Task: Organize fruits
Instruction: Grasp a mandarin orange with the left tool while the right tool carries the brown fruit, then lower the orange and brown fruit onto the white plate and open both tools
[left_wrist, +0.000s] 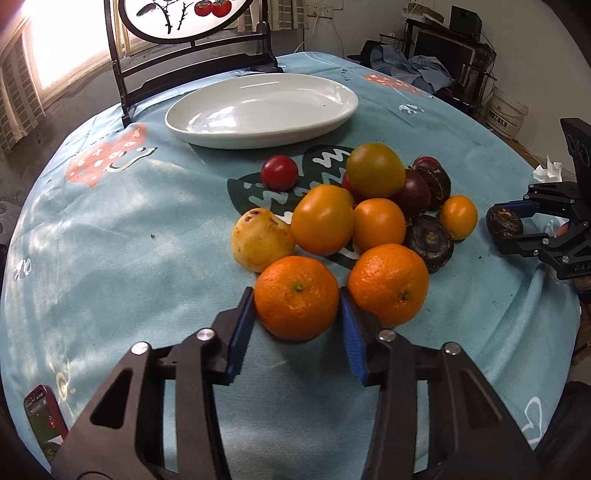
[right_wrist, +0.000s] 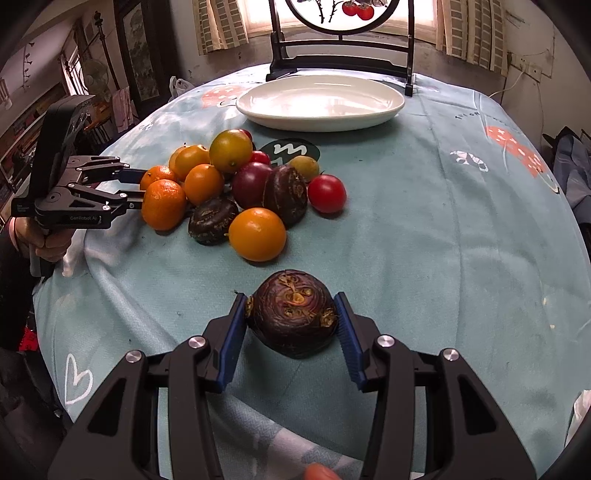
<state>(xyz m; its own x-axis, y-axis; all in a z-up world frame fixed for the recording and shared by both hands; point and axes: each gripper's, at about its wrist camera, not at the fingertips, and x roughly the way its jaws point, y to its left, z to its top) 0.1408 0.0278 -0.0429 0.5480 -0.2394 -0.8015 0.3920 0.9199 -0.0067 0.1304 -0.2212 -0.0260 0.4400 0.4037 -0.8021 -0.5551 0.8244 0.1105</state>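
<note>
My left gripper (left_wrist: 295, 301) has its blue pads pressed on both sides of a mandarin (left_wrist: 296, 295) at the near edge of the fruit pile. A second mandarin (left_wrist: 388, 284) touches the right finger's outer side. My right gripper (right_wrist: 291, 301) is shut on a dark purple water chestnut (right_wrist: 291, 314) just above the cloth, apart from the pile. The left wrist view shows that gripper (left_wrist: 517, 226) and its chestnut (left_wrist: 504, 220) at the right. The pile (right_wrist: 240, 184) holds orange and red tomatoes, dark chestnuts and a yellow fruit (left_wrist: 260, 240). A white oval plate (left_wrist: 258, 142) lies empty behind it.
A light blue patterned cloth (left_wrist: 129, 240) covers the round table. A dark wooden stand with a round painted screen (right_wrist: 343, 48) rises behind the plate (right_wrist: 317, 125). A red phone (left_wrist: 42, 417) lies at the near left edge. A person's hand (right_wrist: 48, 240) holds the left gripper (right_wrist: 142, 186).
</note>
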